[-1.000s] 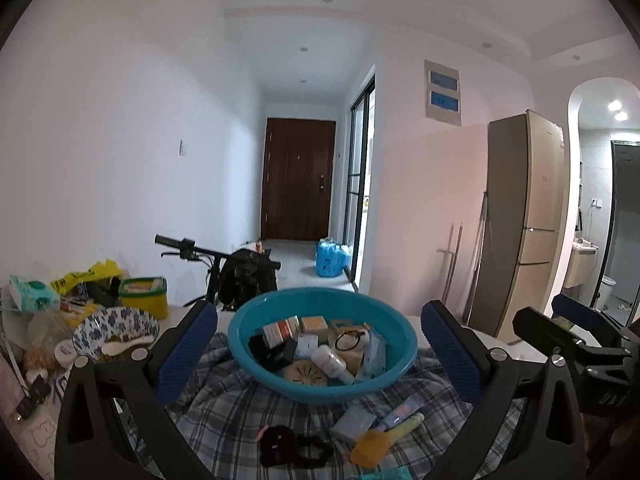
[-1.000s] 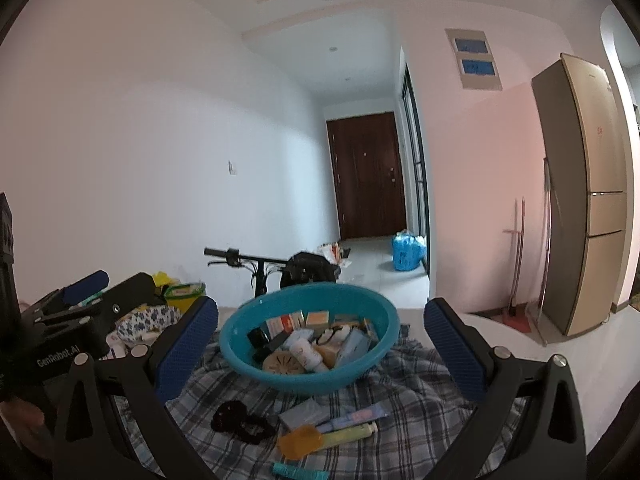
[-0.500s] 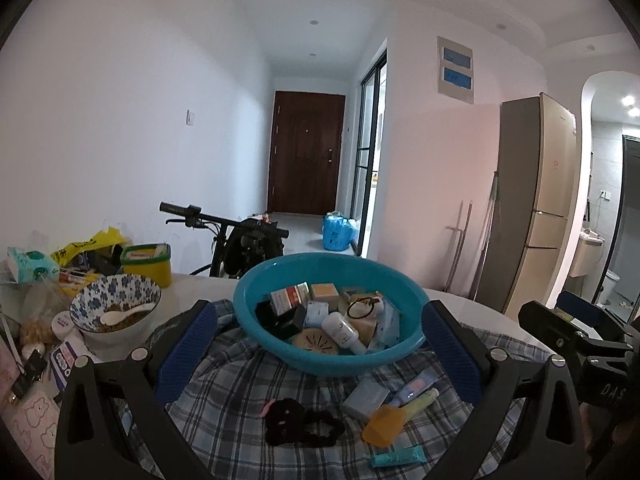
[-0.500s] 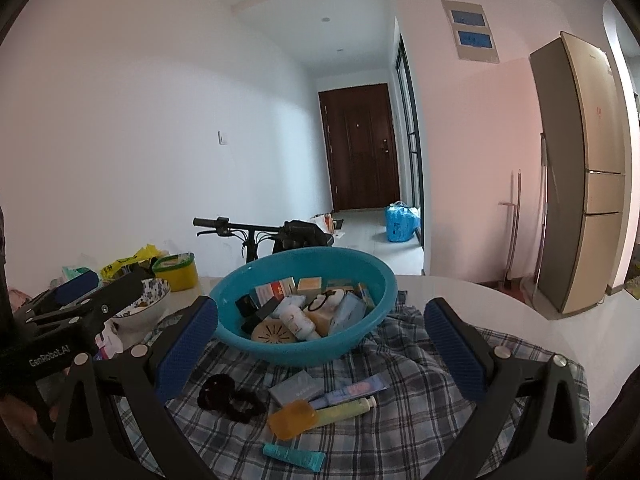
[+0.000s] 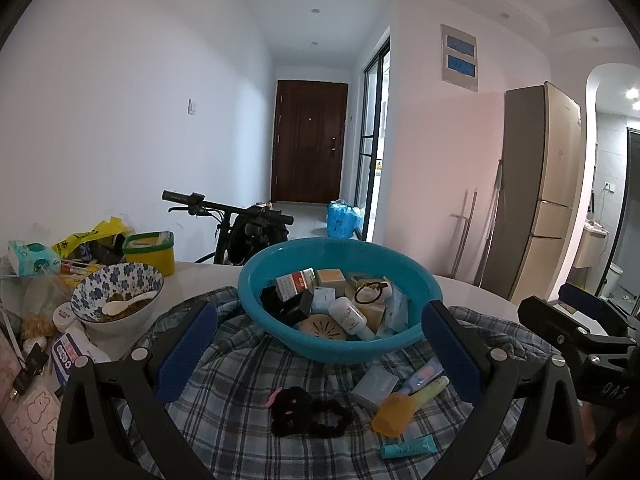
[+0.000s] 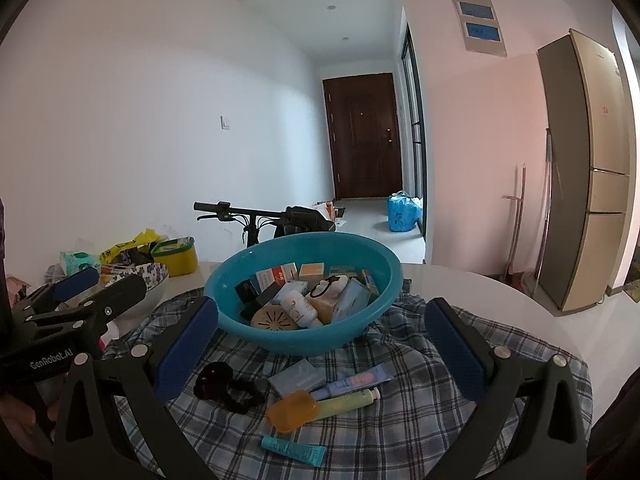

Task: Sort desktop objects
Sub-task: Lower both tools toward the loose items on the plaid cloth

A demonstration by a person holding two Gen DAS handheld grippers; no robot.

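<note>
1 basin (image 5: 340, 344), 3 tubes, 1 box (image 6: 297, 377), 2 scrunchies on cloth (image 6: 420, 420).

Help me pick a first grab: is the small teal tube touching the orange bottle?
Apart. The right wrist view shows bare plaid cloth between the small teal tube and the orange bottle.

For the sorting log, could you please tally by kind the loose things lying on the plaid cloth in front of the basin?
Tubes: 3 (teal, pink-and-blue, yellow-green)
Boxes: 1, grey-blue
Black scrunchies: 1 cluster; whether it is one or two I cannot tell
Orange cases: 1
Total: 6
</note>
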